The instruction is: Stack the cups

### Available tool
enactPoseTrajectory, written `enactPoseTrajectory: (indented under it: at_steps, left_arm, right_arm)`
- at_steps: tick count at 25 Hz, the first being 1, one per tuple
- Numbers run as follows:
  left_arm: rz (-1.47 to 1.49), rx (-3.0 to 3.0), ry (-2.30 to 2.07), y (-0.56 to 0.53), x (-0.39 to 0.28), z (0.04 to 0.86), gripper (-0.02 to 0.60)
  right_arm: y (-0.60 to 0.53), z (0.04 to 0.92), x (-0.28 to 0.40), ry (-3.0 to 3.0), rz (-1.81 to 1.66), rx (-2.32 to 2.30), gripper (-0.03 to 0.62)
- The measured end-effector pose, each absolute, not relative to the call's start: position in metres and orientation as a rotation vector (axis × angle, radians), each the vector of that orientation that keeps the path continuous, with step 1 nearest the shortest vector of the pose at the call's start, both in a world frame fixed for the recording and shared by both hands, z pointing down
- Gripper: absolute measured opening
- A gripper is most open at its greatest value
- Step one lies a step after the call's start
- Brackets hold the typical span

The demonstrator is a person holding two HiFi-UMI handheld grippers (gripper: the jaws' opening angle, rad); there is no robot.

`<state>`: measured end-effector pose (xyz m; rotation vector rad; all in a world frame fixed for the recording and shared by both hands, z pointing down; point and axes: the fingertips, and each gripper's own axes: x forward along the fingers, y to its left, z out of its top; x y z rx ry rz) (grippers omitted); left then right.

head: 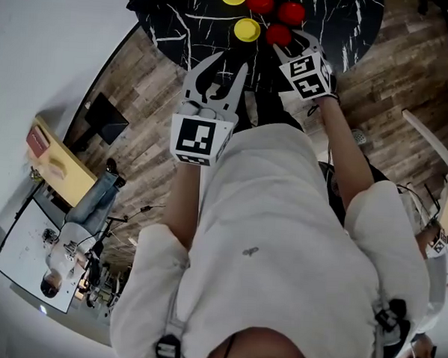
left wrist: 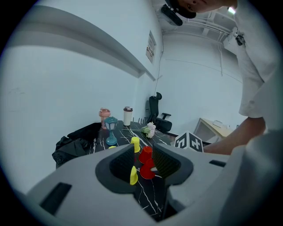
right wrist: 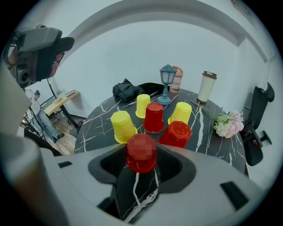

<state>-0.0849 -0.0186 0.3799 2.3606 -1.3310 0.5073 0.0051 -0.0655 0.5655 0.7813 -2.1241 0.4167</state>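
Several upturned cups stand in a cluster on the black marble table (right wrist: 94, 129): yellow cups (right wrist: 123, 126), (right wrist: 142, 105), (right wrist: 181, 113) and red cups (right wrist: 154, 117), (right wrist: 177, 133). The nearest red cup (right wrist: 141, 153) stands on the table in line with my right gripper (right wrist: 141, 165), whose jaws are apart on either side of it. In the head view this red cup (head: 278, 35) lies just beyond the right gripper (head: 297, 45). My left gripper (head: 230, 61) hovers open and empty short of the table edge. In its own view the left gripper (left wrist: 143, 161) looks at the cups (left wrist: 146, 154) from a distance.
At the table's far side are a teal lantern (right wrist: 167, 84), a pink bottle (right wrist: 177, 76), a white tumbler (right wrist: 207, 87) and a black bag (right wrist: 128, 90). Flowers (right wrist: 227, 122) lie at the right edge. An office chair (right wrist: 258, 128) stands beyond the table.
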Motion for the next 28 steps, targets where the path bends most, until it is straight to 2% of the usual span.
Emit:
enactPoseTrajectory:
  at_steps: [24, 25, 28]
  left_arm:
    - [0.512, 2.343, -1.356, -0.018, -0.088, 0.379, 0.126]
    - [0.513, 2.341, -1.361, -0.018, -0.089, 0.379, 0.126]
    - [0.51, 2.332, -1.374, -0.019, -0.091, 0.379, 0.126]
  right_arm:
    - [-0.066, 0.581, -0.004, -2.114, 0.391, 0.728, 0.232]
    - [-0.065, 0.582, -0.004, -2.109, 0.388, 0.705, 0.238]
    - [-0.061, 0.579, -0.002, -2.139, 0.401, 0.672, 0.311]
